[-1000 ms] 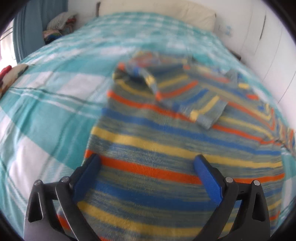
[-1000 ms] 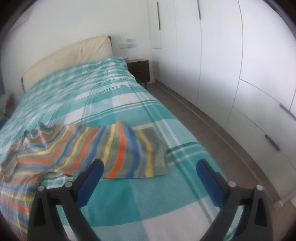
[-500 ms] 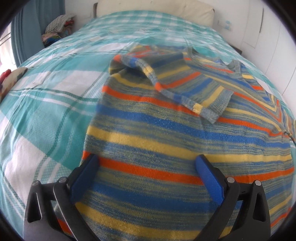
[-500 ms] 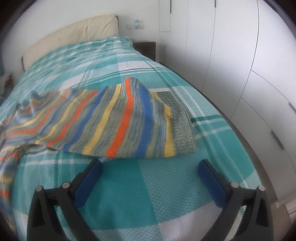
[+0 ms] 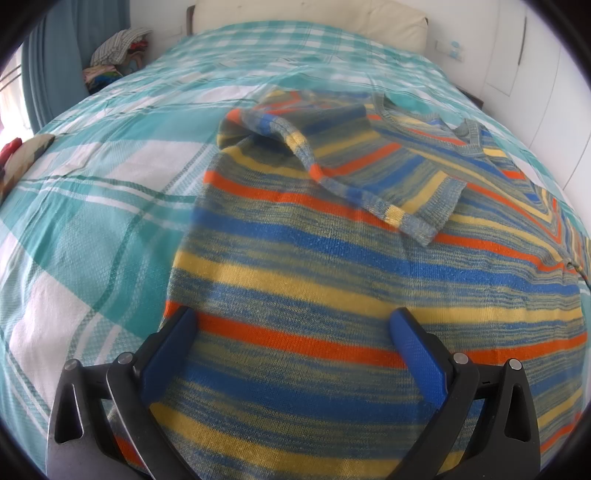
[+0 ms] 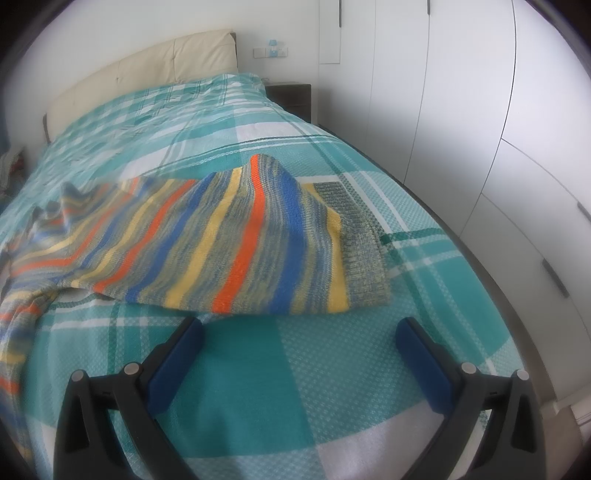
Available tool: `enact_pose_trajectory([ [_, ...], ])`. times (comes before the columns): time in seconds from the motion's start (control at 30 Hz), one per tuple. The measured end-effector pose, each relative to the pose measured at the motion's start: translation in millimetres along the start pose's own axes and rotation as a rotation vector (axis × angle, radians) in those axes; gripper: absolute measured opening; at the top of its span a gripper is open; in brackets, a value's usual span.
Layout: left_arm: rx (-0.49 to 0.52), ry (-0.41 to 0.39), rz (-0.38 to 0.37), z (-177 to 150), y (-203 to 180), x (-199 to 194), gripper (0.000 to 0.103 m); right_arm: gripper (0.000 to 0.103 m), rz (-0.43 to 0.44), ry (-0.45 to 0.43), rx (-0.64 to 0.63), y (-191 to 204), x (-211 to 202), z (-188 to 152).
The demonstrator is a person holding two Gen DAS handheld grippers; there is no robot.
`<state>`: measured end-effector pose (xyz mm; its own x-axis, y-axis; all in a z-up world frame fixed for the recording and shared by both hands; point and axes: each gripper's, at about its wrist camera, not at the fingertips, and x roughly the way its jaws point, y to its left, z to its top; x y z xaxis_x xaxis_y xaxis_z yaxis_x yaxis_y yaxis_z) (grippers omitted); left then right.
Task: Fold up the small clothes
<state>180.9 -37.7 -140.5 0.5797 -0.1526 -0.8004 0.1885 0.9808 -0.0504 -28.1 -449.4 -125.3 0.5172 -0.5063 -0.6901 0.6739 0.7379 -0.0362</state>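
Striped wool in blue, orange, yellow and grey-green: sweater [image 5: 332, 266] spread on the bed [image 5: 92, 177] over a teal and white checked cover. Left claw [image 5: 291, 325] spread wide, nothing gripped, blue fingers [image 5: 417, 350] over the sweater's body, stripes running crosswise between them. Whether touching the knit or just above it, cannot tell. Ahead of the left claw, one sleeve [image 5: 354, 173] folded across the chest, its cuff pointing down and right; beyond that, the V-shaped neckline [image 5: 465, 136]. Further ahead, a cream headboard [image 5: 306, 18]; off to the far left, a blue curtain and a heap of clothes [image 5: 114, 55].

Right claw [image 6: 299, 336] likewise wide apart and holding nothing, over bare bed cover [image 6: 258, 387], just short of the sweater's near edge. Straight ahead of it, the sweater [image 6: 229, 243] with stripes running away from the claw, a ridge of cloth raised in the middle. To the front right, the grey ribbed hem band [image 6: 362, 254] lying flat on the cover. To the far left of the right claw, more striped knit trailing toward the picture edge. Right of the bed, white wardrobe doors [image 6: 461, 110]; beyond the bed's far corner, a dark nightstand [image 6: 291, 96] against the wall.
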Motion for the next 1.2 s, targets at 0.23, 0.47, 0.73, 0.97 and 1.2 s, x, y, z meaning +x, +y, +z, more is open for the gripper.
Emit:
enact_pose_trajectory([
  [0.23, 0.000, 0.000, 0.000, -0.2, -0.1, -0.7, 0.103, 0.103, 0.000, 0.000, 0.000, 0.1, 0.0, 0.0],
  [0.47, 0.000, 0.000, 0.000, 0.0, -0.2, -0.3, 0.103, 0.103, 0.000, 0.000, 0.000, 0.1, 0.0, 0.0],
  [0.73, -0.001, 0.000, 0.001, -0.3, -0.4, -0.7, 0.103, 0.103, -0.001, 0.000, -0.001, 0.2, 0.0, 0.1],
  [0.97, -0.001, 0.000, 0.001, -0.1, -0.3, -0.1, 0.103, 0.103, -0.005, 0.002, -0.003, 0.0, 0.9, 0.3],
  [1.2, -0.001, 0.000, 0.001, -0.2, -0.3, -0.3, 0.103, 0.103, -0.011, 0.006, -0.009, 0.5, 2.5, 0.9],
])
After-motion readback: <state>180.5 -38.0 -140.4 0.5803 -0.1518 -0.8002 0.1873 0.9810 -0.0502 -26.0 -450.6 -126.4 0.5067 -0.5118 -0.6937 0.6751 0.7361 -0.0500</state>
